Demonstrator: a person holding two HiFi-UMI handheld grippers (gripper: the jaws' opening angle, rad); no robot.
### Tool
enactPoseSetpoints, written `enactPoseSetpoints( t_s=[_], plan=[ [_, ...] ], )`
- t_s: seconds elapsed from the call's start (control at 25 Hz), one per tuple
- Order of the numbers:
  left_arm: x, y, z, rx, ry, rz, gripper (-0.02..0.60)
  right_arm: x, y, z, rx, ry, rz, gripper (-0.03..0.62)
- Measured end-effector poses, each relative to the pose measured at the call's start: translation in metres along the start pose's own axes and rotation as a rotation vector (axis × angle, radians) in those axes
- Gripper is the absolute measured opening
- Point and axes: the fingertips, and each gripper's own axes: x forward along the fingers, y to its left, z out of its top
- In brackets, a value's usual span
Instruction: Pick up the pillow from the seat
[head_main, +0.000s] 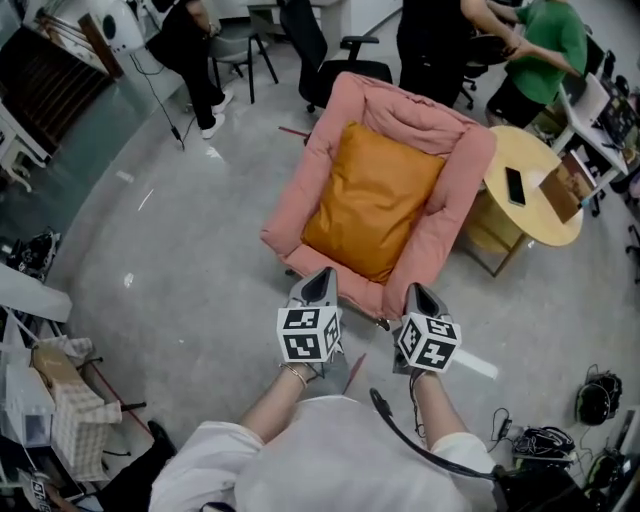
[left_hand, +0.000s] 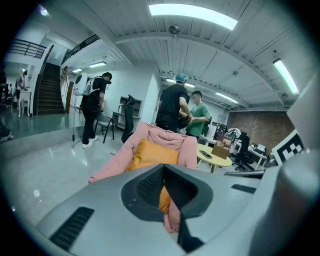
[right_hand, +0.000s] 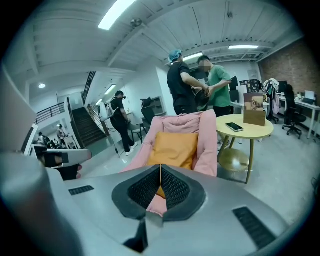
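An orange pillow (head_main: 372, 198) lies flat in a pink padded seat (head_main: 455, 200) on the floor ahead of me. The pillow (left_hand: 150, 155) also shows in the left gripper view, and the pillow (right_hand: 174, 147) in the right gripper view, leaning against the seat back. My left gripper (head_main: 318, 284) hovers just short of the seat's near edge, shut and empty. Beside it my right gripper (head_main: 418, 297) is level with it, also shut and empty. Neither touches the pillow.
A round yellow side table (head_main: 535, 215) with a phone (head_main: 515, 186) and a box stands right of the seat. Several people stand beyond the seat with office chairs (head_main: 345, 60). Cables and gear (head_main: 545, 440) lie at the lower right, boxes (head_main: 60, 400) at the lower left.
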Motion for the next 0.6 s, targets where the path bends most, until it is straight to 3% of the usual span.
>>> enactPoseSetpoints(
  t_s=[0.28, 0.6],
  plan=[
    [0.049, 0.034, 0.005, -0.025, 0.047, -0.008, 0.009, 0.051, 0.0, 0.008, 0.019, 0.054, -0.037, 0.029],
    [0.1, 0.063, 0.022, -0.044, 0.064, -0.025, 0.008, 0.087, 0.004, 0.034, 0.015, 0.037, -0.065, 0.029]
  ],
)
